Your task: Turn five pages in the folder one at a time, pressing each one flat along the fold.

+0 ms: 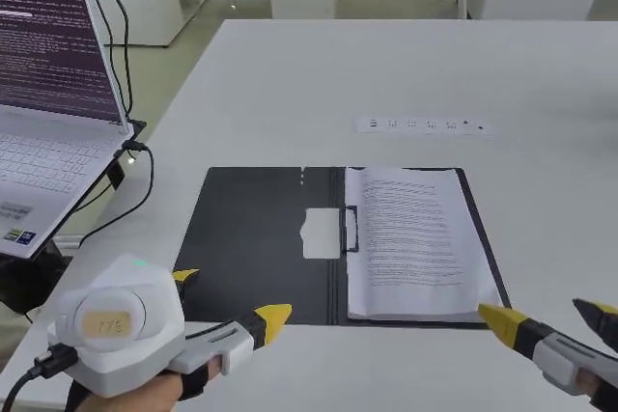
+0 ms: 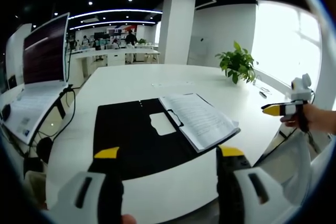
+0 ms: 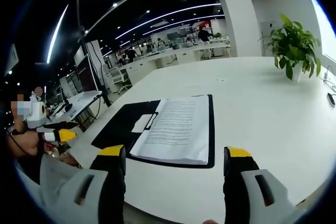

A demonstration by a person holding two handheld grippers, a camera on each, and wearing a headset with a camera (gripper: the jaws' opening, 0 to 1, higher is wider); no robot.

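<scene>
An open black folder (image 1: 256, 243) lies flat on the white table, its stack of printed pages (image 1: 415, 238) clipped on the right half and a white label on the left cover. My left gripper (image 1: 230, 298) hovers open off the folder's near left corner, touching nothing. My right gripper (image 1: 552, 314) hangs open beside the near right corner of the pages. The left gripper view has the folder (image 2: 134, 135) and pages (image 2: 197, 119) ahead of the open left gripper (image 2: 169, 153). In the right gripper view the pages (image 3: 176, 127) lie just beyond the open right gripper (image 3: 175, 153).
An open laptop (image 1: 48, 94) with cables sits off the table's left edge. A white power strip (image 1: 423, 124) lies behind the folder. A potted plant (image 3: 294, 45) stands at the table's far end. Bare tabletop (image 1: 386, 65) surrounds the folder.
</scene>
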